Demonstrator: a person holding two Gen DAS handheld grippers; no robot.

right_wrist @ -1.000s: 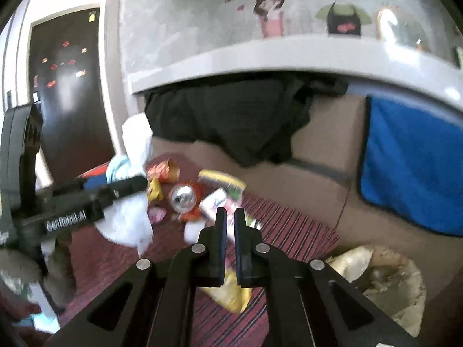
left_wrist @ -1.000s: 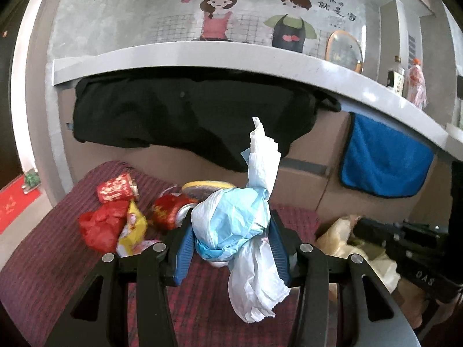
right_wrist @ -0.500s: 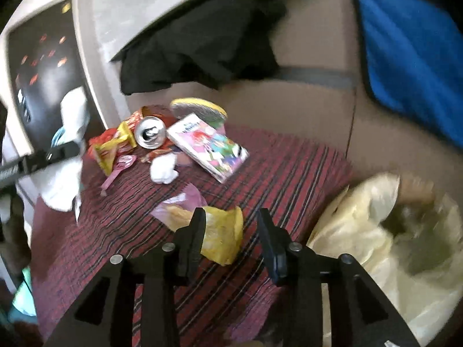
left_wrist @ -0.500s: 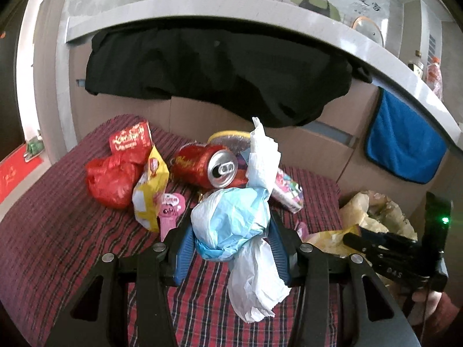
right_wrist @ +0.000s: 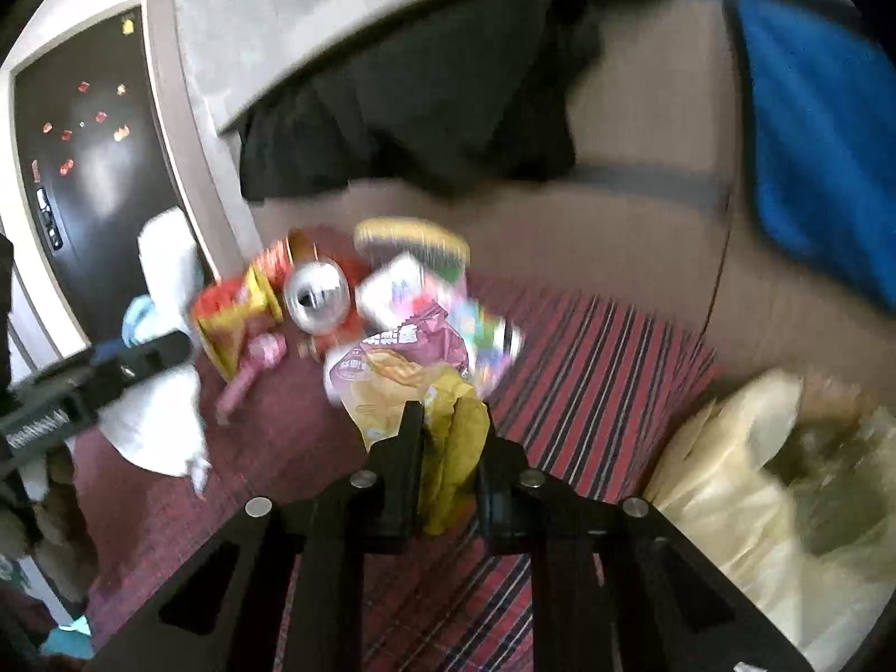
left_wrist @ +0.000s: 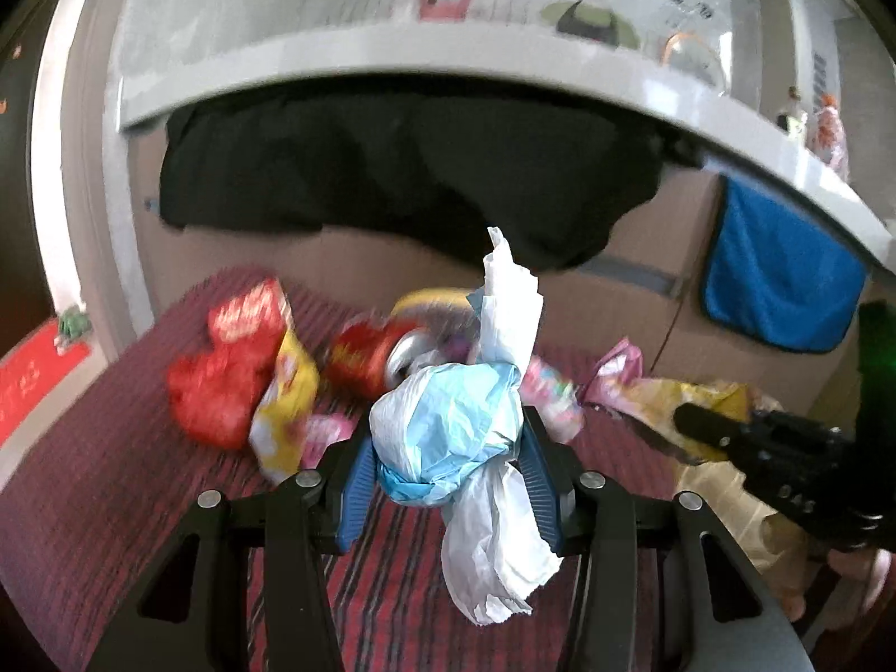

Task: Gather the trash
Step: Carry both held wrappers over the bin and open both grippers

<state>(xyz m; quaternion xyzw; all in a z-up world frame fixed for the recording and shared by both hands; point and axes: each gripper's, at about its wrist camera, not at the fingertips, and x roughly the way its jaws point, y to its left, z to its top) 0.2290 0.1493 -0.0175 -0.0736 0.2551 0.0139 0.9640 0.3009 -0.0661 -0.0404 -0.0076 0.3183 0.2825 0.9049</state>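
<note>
My left gripper (left_wrist: 448, 448) is shut on a crumpled white and light-blue tissue wad (left_wrist: 453, 420), held above the red striped cloth (left_wrist: 112, 476). My right gripper (right_wrist: 448, 420) is shut on a yellow and pink snack wrapper (right_wrist: 403, 386) and holds it off the cloth; it also shows in the left wrist view (left_wrist: 700, 425). A heap of trash lies at the back of the cloth: a red drink can (right_wrist: 316, 294), red wrappers (left_wrist: 224, 386), a yellow packet (left_wrist: 285, 409), a colourful box (right_wrist: 442, 308).
A yellowish trash bag (right_wrist: 745, 476) gapes open at the right edge of the cloth. A black garment (left_wrist: 403, 168) and a blue towel (left_wrist: 778, 291) hang from the grey ledge (left_wrist: 392, 61) behind. A dark door (right_wrist: 84, 157) stands at left.
My right gripper has closed on the yellow and pink wrapper and lifted it. My left gripper still holds the tissue wad and has tilted upward.
</note>
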